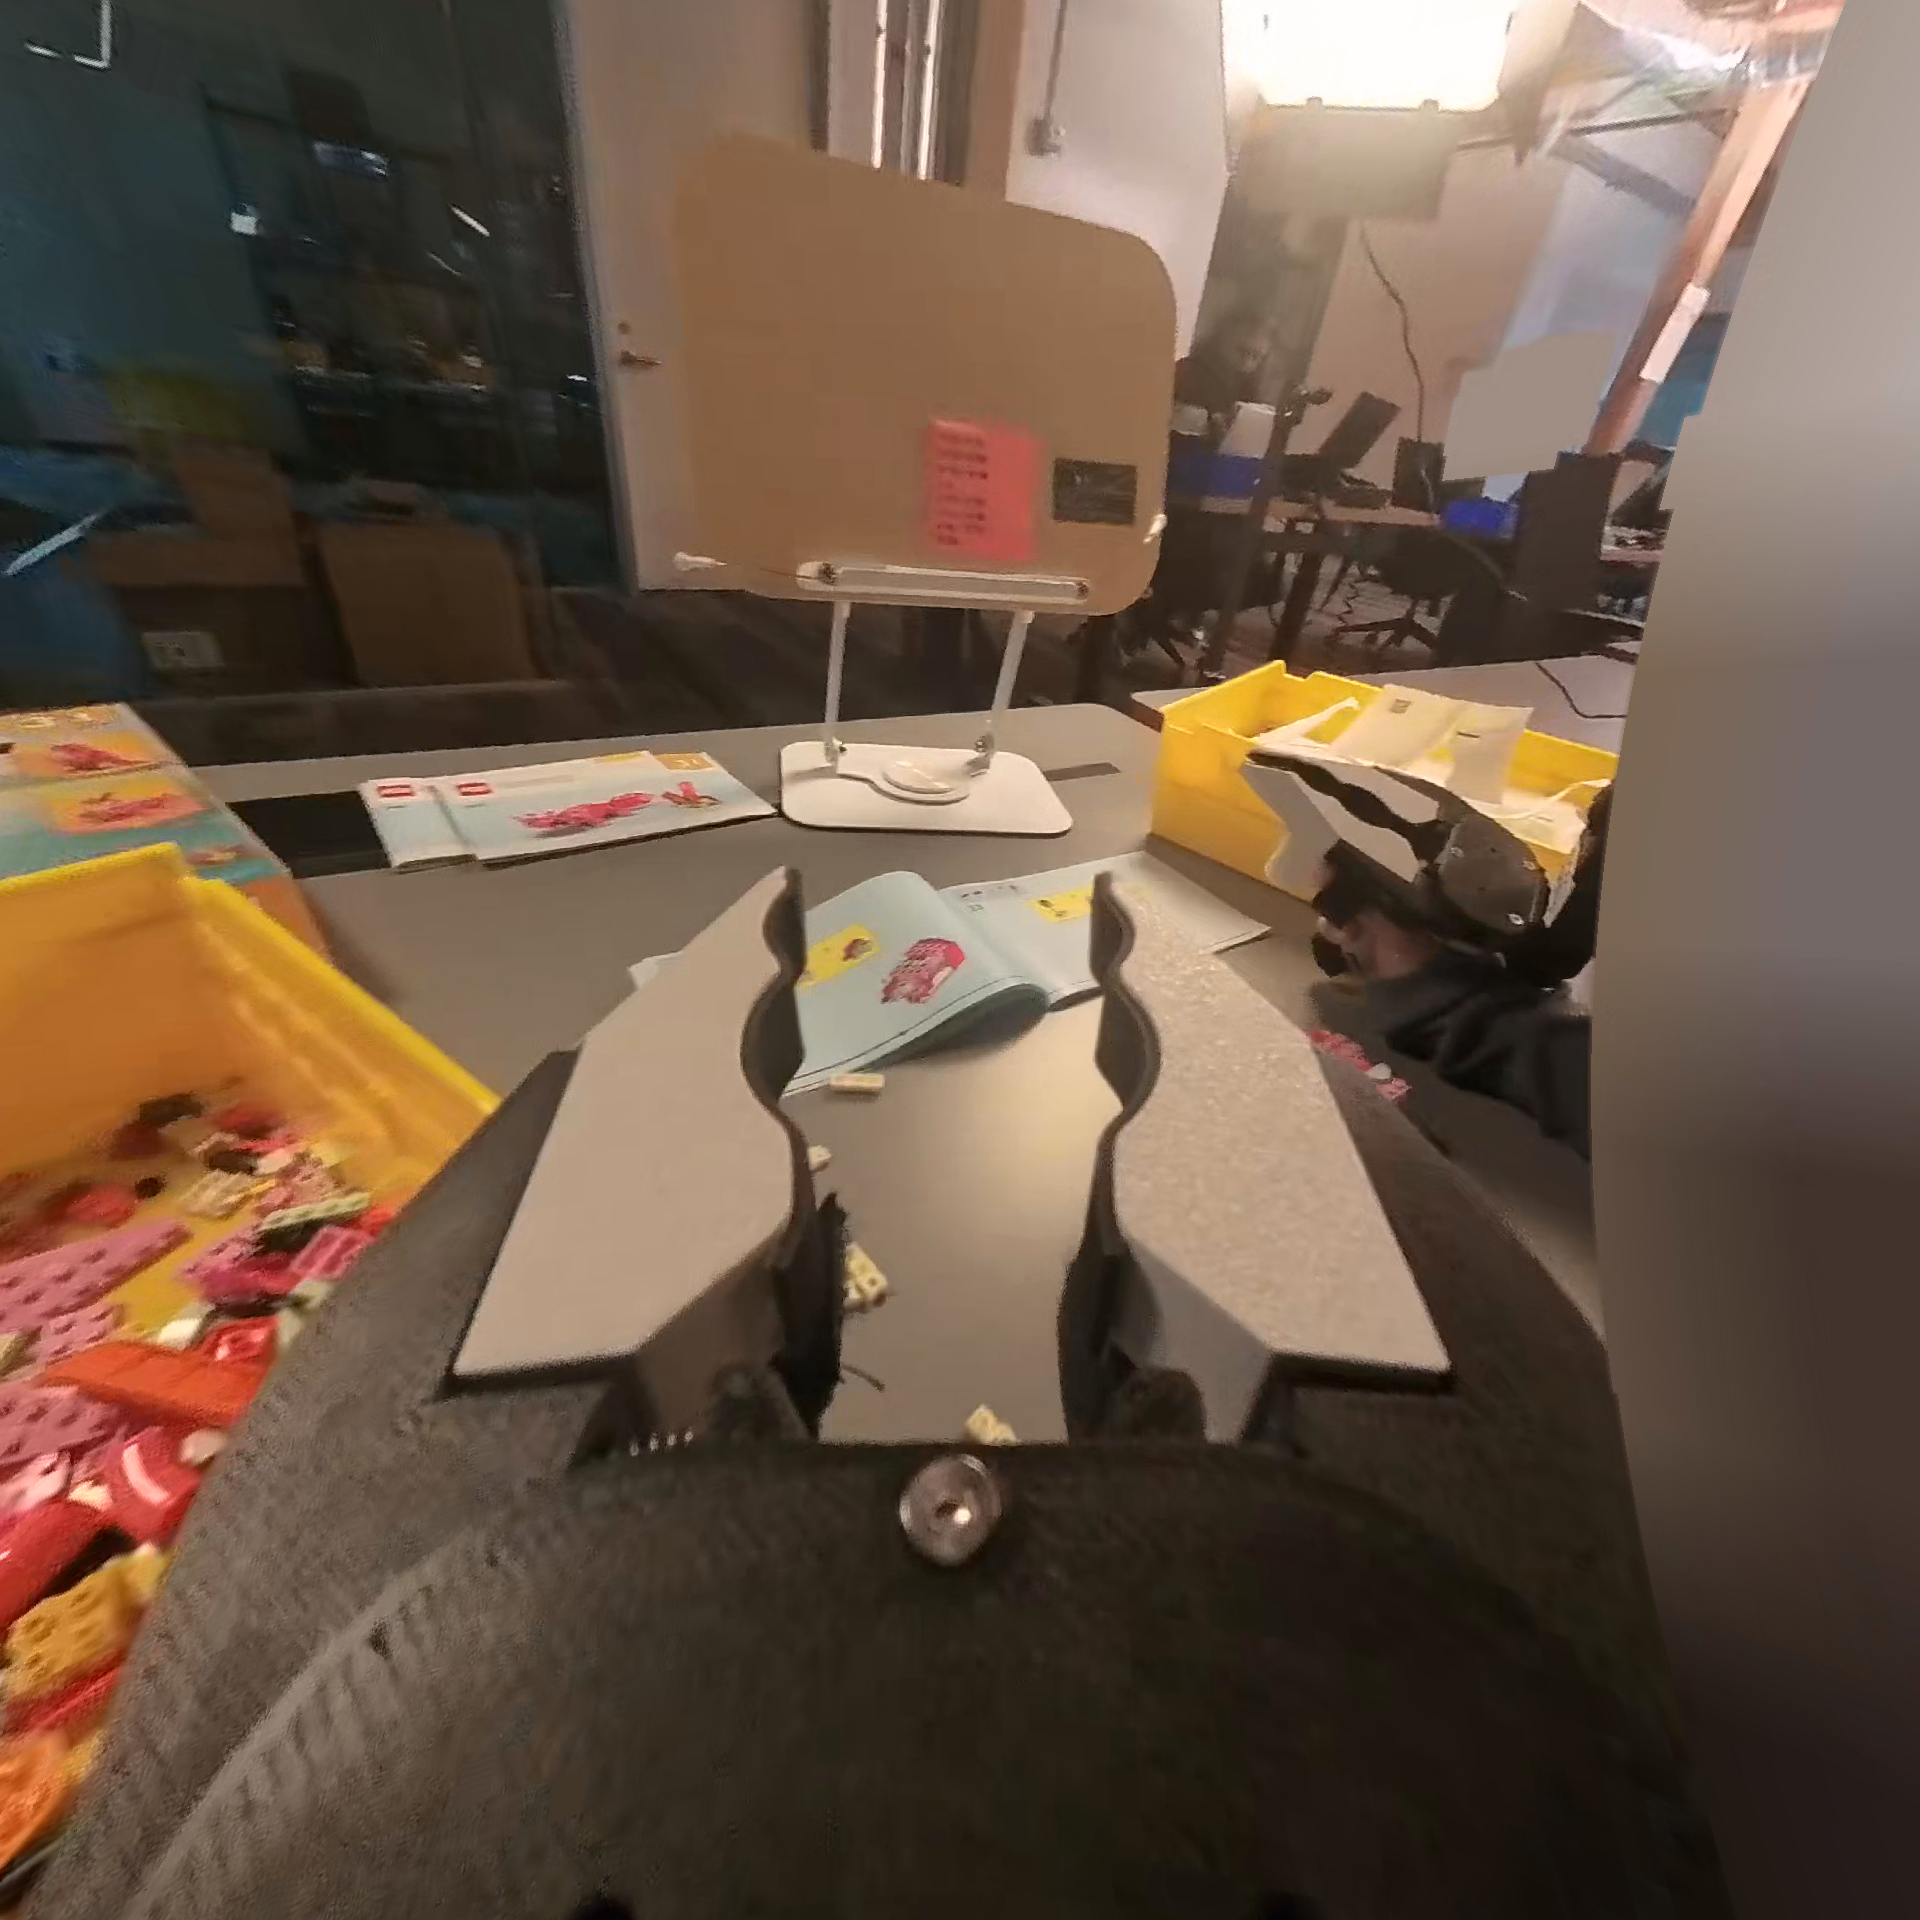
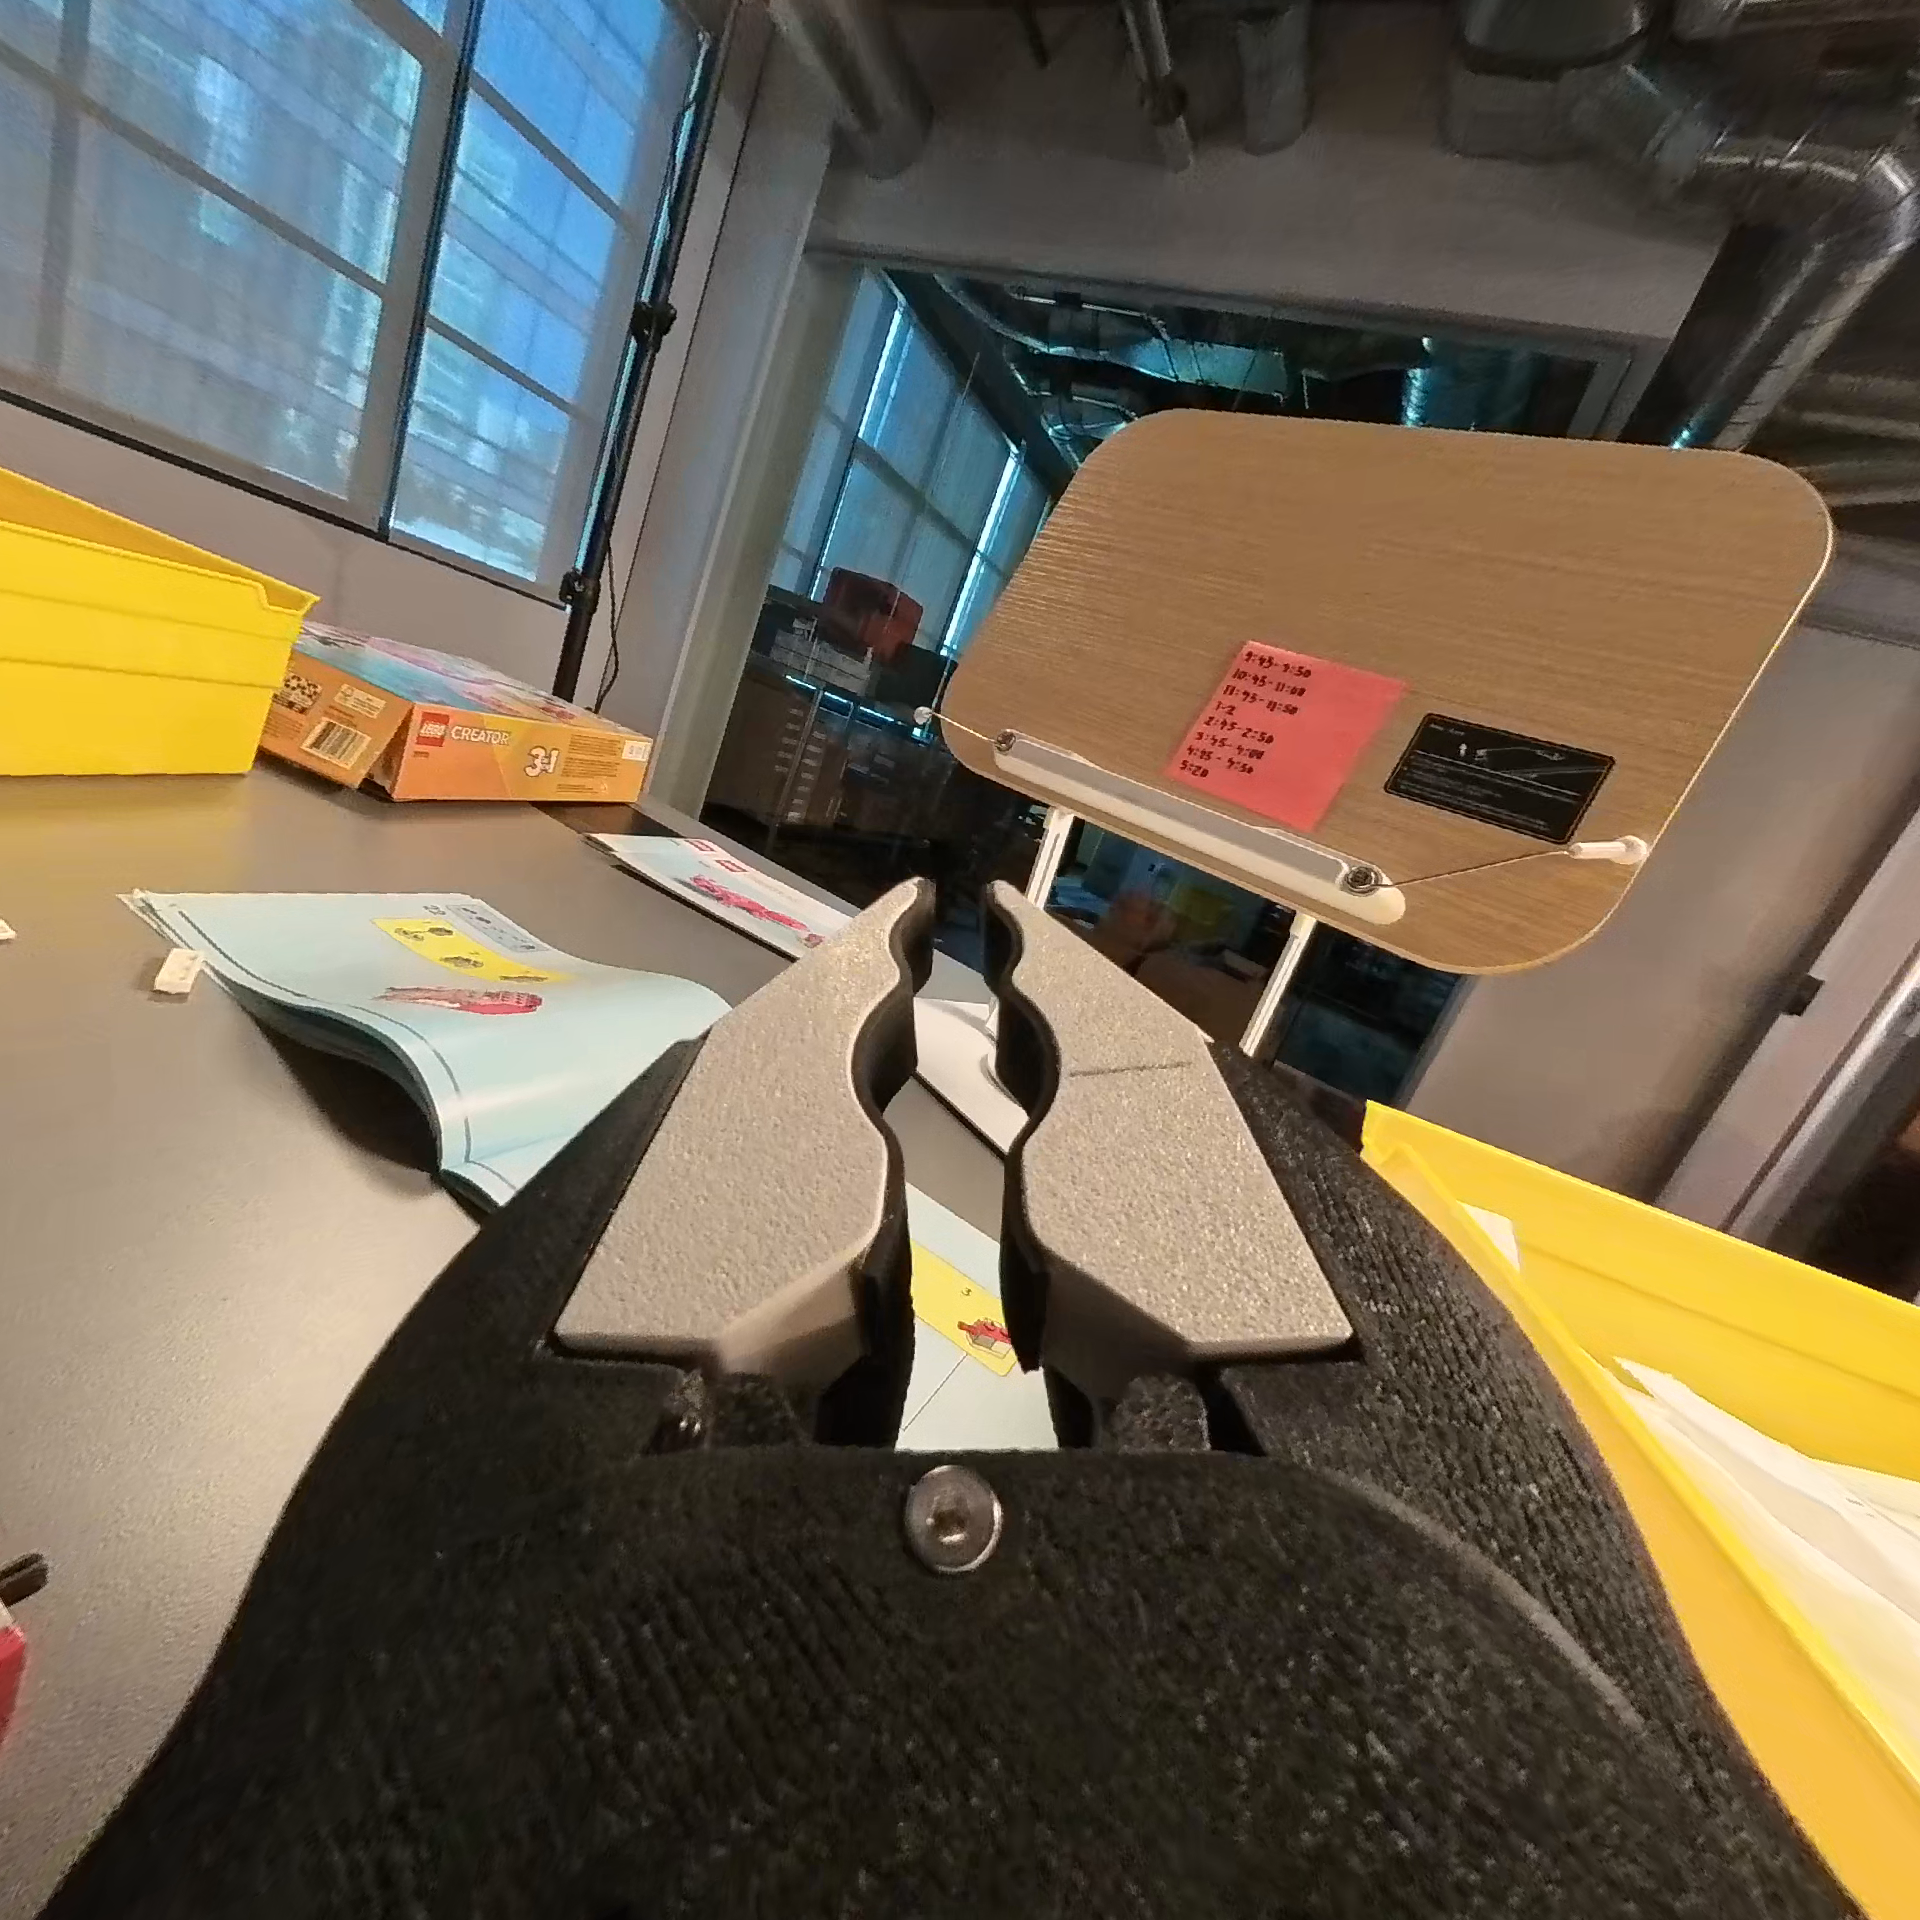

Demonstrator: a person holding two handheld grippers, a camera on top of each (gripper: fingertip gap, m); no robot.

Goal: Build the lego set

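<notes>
My left gripper (image 1: 948, 904) is open wide with nothing between its fingers. It hovers over the dark table (image 1: 499, 935), just right of a yellow bin (image 1: 260, 987) of pink, red and cream bricks. Small cream bricks (image 1: 857, 1083) lie loose on the table under it. An open pale blue instruction booklet (image 1: 914, 966) lies just beyond its fingertips. My right gripper (image 2: 958, 906) has its fingers close together with a narrow gap, and nothing is between them. It points over the booklet (image 2: 416, 997) towards a wooden book stand (image 2: 1382, 665). It also shows in the left wrist view (image 1: 1351, 831), beside the right yellow bin (image 1: 1205, 790).
The book stand (image 1: 914, 416) stands at the table's far side on a white base (image 1: 925, 795). Closed booklets (image 1: 561, 810) lie left of it. An orange toy box (image 2: 457, 727) sits far left. The right yellow bin (image 2: 1662, 1299) holds white paper. A pink brick piece (image 1: 1351, 1060) lies at right. Some 35 cm of space lies between my two pairs of fingers.
</notes>
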